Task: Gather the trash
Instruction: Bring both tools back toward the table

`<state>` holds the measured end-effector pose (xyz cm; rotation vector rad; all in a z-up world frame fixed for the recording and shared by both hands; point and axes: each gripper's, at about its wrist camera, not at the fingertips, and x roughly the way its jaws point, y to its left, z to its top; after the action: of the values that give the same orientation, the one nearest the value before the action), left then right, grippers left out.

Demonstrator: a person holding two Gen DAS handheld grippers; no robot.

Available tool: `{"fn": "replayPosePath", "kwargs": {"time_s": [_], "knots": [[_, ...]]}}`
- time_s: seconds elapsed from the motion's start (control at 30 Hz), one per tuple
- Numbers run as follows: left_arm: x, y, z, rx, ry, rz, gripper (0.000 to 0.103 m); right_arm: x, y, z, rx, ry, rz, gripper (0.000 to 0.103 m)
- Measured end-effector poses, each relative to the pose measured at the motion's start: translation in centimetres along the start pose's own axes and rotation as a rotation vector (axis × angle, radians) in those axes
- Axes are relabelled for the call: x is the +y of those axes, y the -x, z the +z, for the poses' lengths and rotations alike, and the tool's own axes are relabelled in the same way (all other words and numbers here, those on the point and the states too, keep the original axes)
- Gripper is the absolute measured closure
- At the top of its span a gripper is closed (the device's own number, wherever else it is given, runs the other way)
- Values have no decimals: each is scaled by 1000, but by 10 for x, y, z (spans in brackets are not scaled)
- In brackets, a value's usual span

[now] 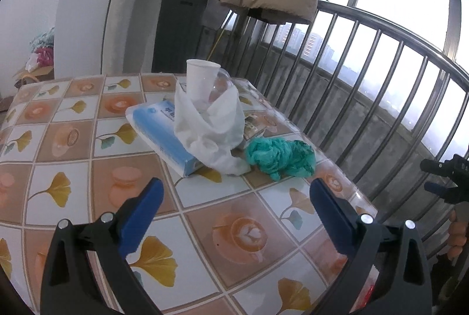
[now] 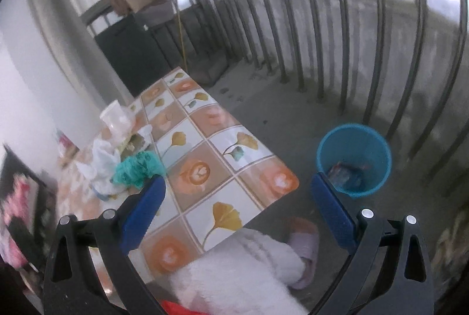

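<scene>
Two grippers hover with nothing between their blue pads: the left gripper [image 1: 236, 206] spread wide over the table [image 1: 88, 168], the right gripper [image 2: 237, 205] equally wide past the table's corner. On the floor by the railing [image 2: 346, 30] stands a blue bin [image 2: 378, 148] with some wrappers inside. On the tabletop, a blue tissue pack [image 1: 158, 133] lies under a white plastic bag [image 1: 211, 133] that holds a paper cup [image 1: 200, 79] and a clear lid. Just beside the bag lies a crumpled teal bag [image 1: 278, 158], near the table's railing-side edge.
</scene>
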<state>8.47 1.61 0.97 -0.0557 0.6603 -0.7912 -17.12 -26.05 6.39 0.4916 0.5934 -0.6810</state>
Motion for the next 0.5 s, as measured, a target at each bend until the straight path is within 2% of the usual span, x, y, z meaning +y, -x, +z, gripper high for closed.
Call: {"fn": "replayPosePath", "kwargs": {"time_s": [0.2,0.5], "knots": [[7,1,1,3,15,12,5,-14,-16,3,68,-126,36,8],[20,15,5,-31,41,38,5,13,-9,4,55,-46,55,8]]}}
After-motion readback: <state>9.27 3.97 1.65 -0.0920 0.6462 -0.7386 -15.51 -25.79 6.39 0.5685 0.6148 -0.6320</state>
